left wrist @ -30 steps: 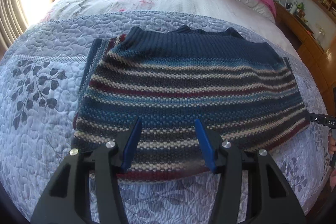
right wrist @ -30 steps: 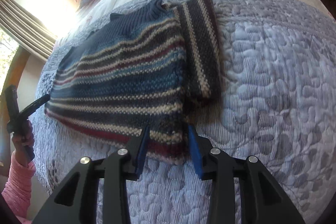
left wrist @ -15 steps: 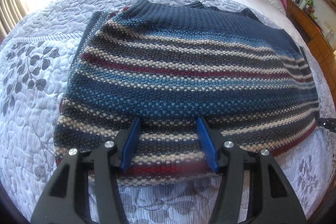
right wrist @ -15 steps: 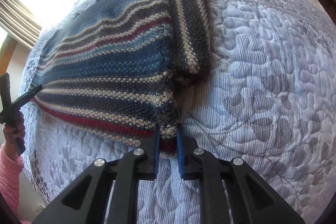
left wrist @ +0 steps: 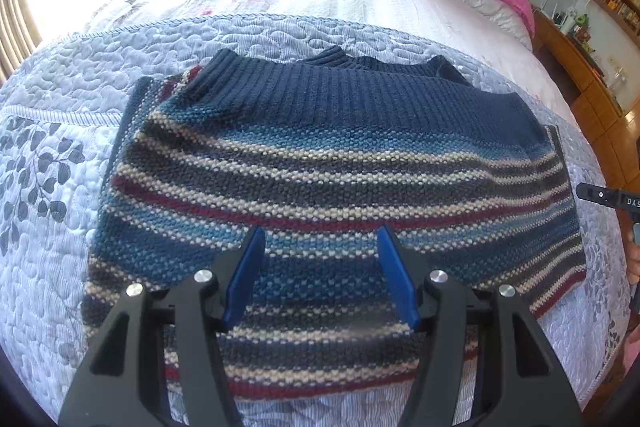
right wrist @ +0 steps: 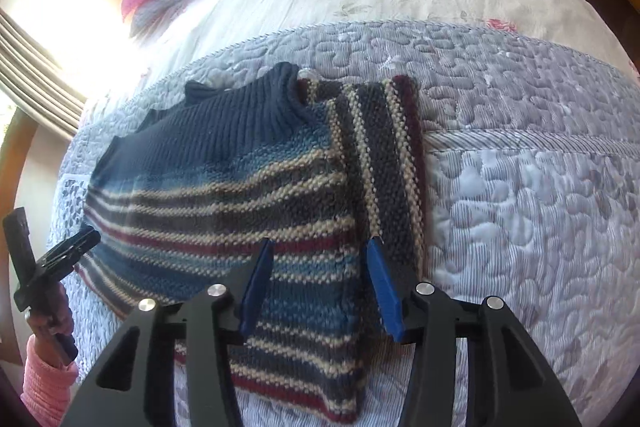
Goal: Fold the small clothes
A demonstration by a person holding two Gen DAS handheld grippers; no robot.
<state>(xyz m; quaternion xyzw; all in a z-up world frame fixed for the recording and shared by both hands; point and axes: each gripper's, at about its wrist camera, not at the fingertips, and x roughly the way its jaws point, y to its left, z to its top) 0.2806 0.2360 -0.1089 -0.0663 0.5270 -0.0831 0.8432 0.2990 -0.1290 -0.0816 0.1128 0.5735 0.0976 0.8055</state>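
Lying flat on the quilted lavender bedspread (left wrist: 44, 247), the striped knitted sweater (left wrist: 328, 163) is sitting beneath the left claw (left wrist: 321, 237) and right claw (right wrist: 319, 249), both gaping apart.

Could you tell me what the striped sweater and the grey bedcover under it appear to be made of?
The striped sweater looks like a chunky yarn knit, possibly wool or acrylic: bumpy matte stitches and a ribbed navy band along its far edge. The grey bedcover looks like quilted woven fabric, likely cotton or polyester: fine ribbing, puffy stitched swirls and a slight sheen.
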